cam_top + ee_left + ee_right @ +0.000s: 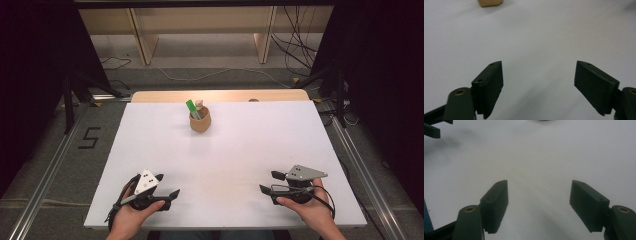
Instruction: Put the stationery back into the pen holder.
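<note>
A: How many hand-held grippers are on the table (150, 130)?
B: Two. The left hand-held gripper (167, 186) sits near the front left edge, the right hand-held gripper (267, 182) near the front right, each held in one hand.
A: Are they gripping anything?
B: No. Both stand wide; each gripper view shows bare white table between the two black jaws.
A: And what else is there?
B: One tan cup (200, 120), standing upright toward the far side of the table, about midway across and well apart from both grippers. It holds two things: one green marker (192, 109) leaning left, and one small pale item (199, 104) beside it, too small to tell what it is.
A: Does the cup show from the left gripper view?
B: Yes, its base (490, 2) at the top edge.
</note>
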`<state>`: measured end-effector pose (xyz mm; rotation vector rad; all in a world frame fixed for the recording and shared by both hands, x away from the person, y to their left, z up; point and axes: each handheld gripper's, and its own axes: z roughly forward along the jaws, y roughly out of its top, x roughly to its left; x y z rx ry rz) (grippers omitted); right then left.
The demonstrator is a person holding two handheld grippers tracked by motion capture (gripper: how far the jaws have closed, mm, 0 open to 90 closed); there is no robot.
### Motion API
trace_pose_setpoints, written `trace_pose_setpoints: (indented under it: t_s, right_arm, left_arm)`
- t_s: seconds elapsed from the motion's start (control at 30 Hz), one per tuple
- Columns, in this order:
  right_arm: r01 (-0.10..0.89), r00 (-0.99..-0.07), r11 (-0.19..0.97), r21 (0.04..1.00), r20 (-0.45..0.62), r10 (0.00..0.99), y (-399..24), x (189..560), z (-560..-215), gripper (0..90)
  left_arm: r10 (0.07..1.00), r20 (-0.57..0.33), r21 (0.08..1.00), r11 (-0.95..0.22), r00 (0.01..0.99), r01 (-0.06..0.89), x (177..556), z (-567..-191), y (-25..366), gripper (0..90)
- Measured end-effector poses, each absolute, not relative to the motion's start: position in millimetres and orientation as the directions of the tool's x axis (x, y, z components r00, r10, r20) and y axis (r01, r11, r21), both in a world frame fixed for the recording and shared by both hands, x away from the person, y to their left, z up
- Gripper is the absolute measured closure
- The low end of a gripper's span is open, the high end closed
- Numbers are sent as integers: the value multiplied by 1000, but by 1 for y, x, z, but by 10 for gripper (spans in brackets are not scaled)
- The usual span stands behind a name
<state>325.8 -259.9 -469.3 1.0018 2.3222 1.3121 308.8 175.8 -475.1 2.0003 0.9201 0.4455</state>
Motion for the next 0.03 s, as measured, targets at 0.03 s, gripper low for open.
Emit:
trace_pose_setpoints:
  t_s: [0.03]
  right_arm:
    - [428, -714, 347, 834, 76, 696, -261, 325, -469, 304]
  left_arm:
    - [748, -33, 827, -353, 663, 438, 309, -475, 176, 167]
